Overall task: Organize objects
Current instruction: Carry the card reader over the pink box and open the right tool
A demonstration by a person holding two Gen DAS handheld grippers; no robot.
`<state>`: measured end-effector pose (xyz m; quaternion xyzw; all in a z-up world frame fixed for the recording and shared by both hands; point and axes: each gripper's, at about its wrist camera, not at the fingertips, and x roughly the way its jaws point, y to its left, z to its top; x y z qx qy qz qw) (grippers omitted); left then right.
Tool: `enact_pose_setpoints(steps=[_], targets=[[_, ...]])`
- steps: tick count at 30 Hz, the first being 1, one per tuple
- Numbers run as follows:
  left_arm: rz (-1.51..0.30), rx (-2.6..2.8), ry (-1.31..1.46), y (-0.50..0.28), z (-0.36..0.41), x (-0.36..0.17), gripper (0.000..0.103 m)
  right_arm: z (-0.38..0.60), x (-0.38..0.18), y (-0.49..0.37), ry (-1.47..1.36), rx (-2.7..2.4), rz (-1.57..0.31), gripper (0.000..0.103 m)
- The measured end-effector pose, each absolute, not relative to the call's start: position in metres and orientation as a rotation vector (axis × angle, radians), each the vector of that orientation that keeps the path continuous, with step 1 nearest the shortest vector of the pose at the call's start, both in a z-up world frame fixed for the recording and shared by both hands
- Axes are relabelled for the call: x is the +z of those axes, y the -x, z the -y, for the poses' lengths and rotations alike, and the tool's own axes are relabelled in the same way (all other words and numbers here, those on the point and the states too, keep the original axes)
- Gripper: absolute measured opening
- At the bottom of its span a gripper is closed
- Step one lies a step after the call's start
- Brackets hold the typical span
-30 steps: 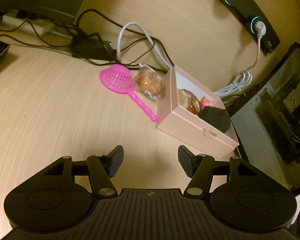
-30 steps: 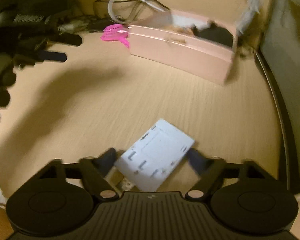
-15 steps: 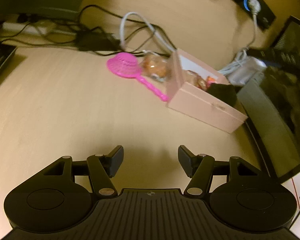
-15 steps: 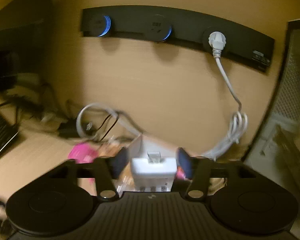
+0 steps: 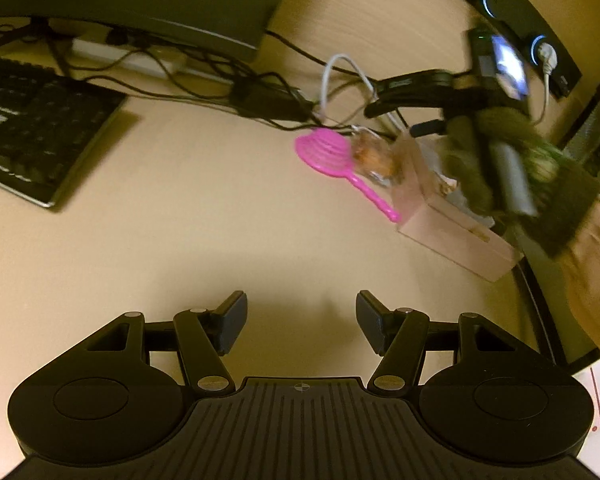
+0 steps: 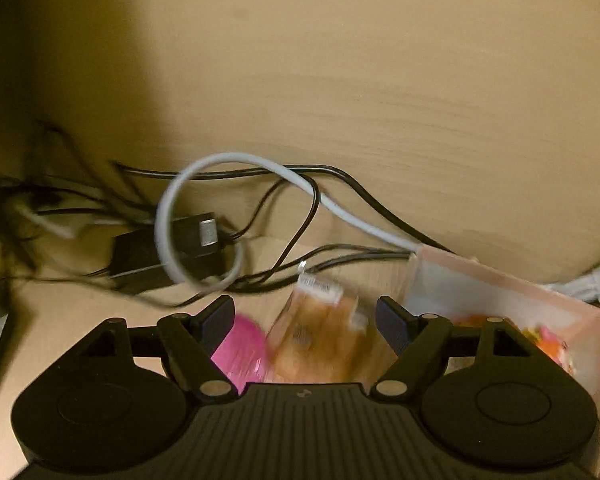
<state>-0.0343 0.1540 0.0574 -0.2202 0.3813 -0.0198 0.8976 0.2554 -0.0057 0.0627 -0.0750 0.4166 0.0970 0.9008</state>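
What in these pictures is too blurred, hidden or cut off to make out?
- Pink box contents: left wrist view, the person's gloved hand covers them; right wrist view, smeared.
- Clear snack bag: blurred, its label unreadable.
- Pink strainer: right wrist view, mostly behind the right gripper.
- Keyboard: cut off by the left edge.

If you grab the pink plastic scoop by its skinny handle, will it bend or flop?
Probably not much. The pink plastic scoop looks like moulded plastic with a slotted bowl, so likely stiff and light. Its thin handle might flex slightly or twist in a grip, since the wider bowl sits at one end.
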Motion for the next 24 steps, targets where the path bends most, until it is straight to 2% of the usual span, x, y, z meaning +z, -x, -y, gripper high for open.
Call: enact_pose_setpoints(steps=[1, 2, 3, 5, 12, 24], targets=[[-0.794, -0.038, 0.462, 0.035, -0.160, 0.056, 0.065, -0.002, 0.056, -0.263, 0.201, 0.165, -0.867, 0.077], [-0.799, -0.035, 0.467, 0.036, -0.165, 0.054, 0.065, -0.011, 0.046, -0.271, 0.251, 0.124, -0.876, 0.072], [-0.801, -0.032, 0.469, 0.036, -0.170, 0.052, 0.065, -0.017, 0.038, -0.276, 0.282, 0.099, -0.892, 0.061], [-0.801, -0.022, 0.476, 0.039, -0.179, 0.050, 0.065, -0.025, 0.023, -0.281, 0.302, 0.076, -0.944, 0.052], [-0.801, -0.014, 0.514, 0.031, -0.198, 0.042, 0.065, -0.040, 0.020, -0.239, 0.270, 0.227, -0.955, 0.051], [-0.865, -0.145, 0.430, -0.001, -0.151, 0.032, 0.065, -0.019, 0.022, -0.092, 0.250, 0.565, -0.930, 0.051]])
